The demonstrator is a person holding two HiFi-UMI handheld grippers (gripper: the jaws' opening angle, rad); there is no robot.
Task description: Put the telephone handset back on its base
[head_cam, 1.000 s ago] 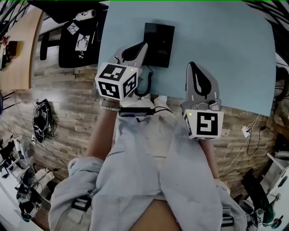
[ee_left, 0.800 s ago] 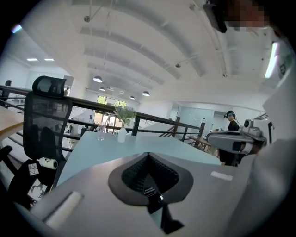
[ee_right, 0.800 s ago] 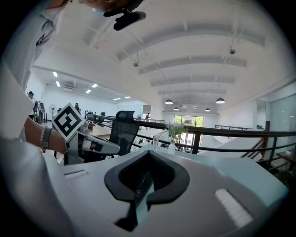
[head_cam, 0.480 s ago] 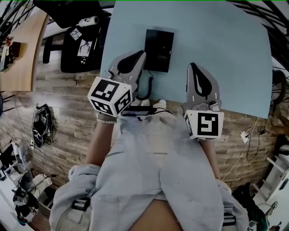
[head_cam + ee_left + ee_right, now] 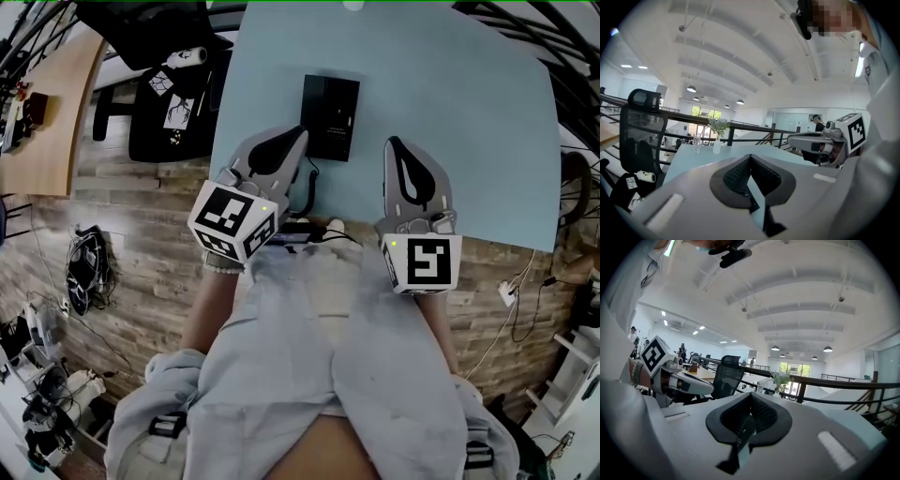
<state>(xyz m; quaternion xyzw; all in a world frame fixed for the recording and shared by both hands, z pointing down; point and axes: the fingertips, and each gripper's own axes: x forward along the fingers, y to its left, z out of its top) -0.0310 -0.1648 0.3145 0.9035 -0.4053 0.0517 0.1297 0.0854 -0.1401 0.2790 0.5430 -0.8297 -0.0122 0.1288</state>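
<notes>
Pale blue counter (image 5: 469, 112) fills the upper part of the head view, with wooden floor (image 5: 141, 216) around its near edge. A dark office chair (image 5: 103, 98) stands off to the far left.

On the left, the left gripper (image 5: 298, 133) reaches over the counter's near edge and points up and to the right. Its fingers (image 5: 736, 176) are pressed together with nothing between them, as its own view shows. Its marker cube (image 5: 232, 221) hangs over the floor, just short of the counter.

Next comes the black telephone (image 5: 330, 117), flat on the counter, just ahead and to the right of the left fingertips and clear of them. From above it reads as one dark block, so the handset cannot be told from the base. A dark cord (image 5: 302, 187) curls from its near side down past the left gripper to the counter's edge.

Further right, the right gripper (image 5: 393, 143) points straight up the counter, near the telephone's right side but apart from it, its tip level with the telephone's near end. Its fingers (image 5: 761, 416) are also closed on each other and hold nothing. The person's legs in light trousers (image 5: 319, 319) show below both grippers.
</notes>
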